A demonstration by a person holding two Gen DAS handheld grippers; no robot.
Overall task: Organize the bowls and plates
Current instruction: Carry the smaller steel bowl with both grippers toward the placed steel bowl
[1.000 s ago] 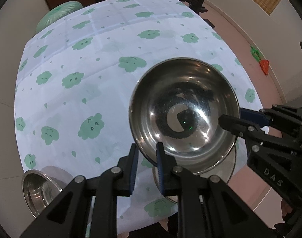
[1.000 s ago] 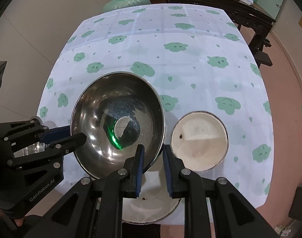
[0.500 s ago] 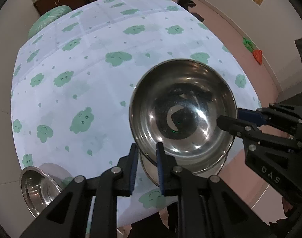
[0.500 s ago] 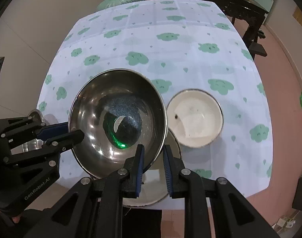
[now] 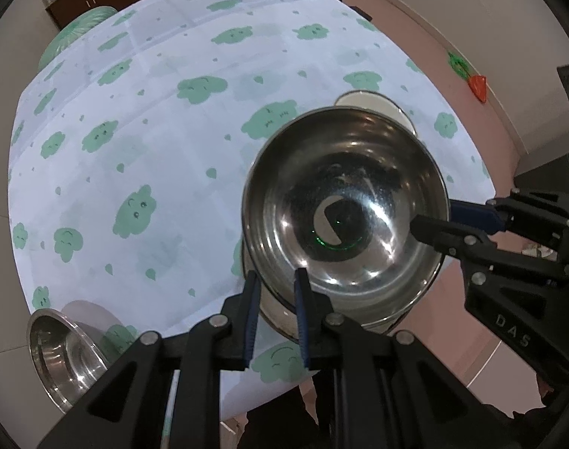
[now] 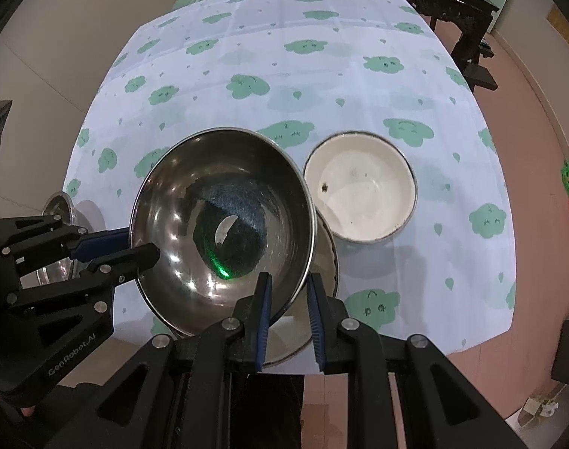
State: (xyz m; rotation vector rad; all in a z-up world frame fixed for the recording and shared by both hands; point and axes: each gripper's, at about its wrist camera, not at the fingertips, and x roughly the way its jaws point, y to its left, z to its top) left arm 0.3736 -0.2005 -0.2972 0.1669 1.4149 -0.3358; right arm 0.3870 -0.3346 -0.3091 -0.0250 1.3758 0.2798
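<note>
Both grippers hold one large steel bowl (image 5: 344, 205) by its rim, lifted above the table. My left gripper (image 5: 275, 280) is shut on the near rim. My right gripper (image 6: 288, 288) is shut on the opposite rim of the same bowl (image 6: 224, 224). In the left wrist view the right gripper (image 5: 434, 220) pinches the bowl's right rim; in the right wrist view the left gripper (image 6: 134, 247) pinches its left rim. A white enamel plate (image 6: 321, 299) lies under the bowl at the table's front edge. A white enamel bowl (image 6: 361, 198) stands right of it. A small steel bowl (image 5: 63, 351) sits at the front left corner.
The table wears a pale cloth with green cloud prints (image 6: 306, 86). A green stool (image 5: 78, 33) and dark furniture (image 6: 460, 7) stand at the far side. The pink floor (image 6: 538, 138) lies to the right.
The large steel bowl has been raised higher and drawn back toward the table's front edge in both grippers. The white bowl now shows beyond it in the left wrist view.
</note>
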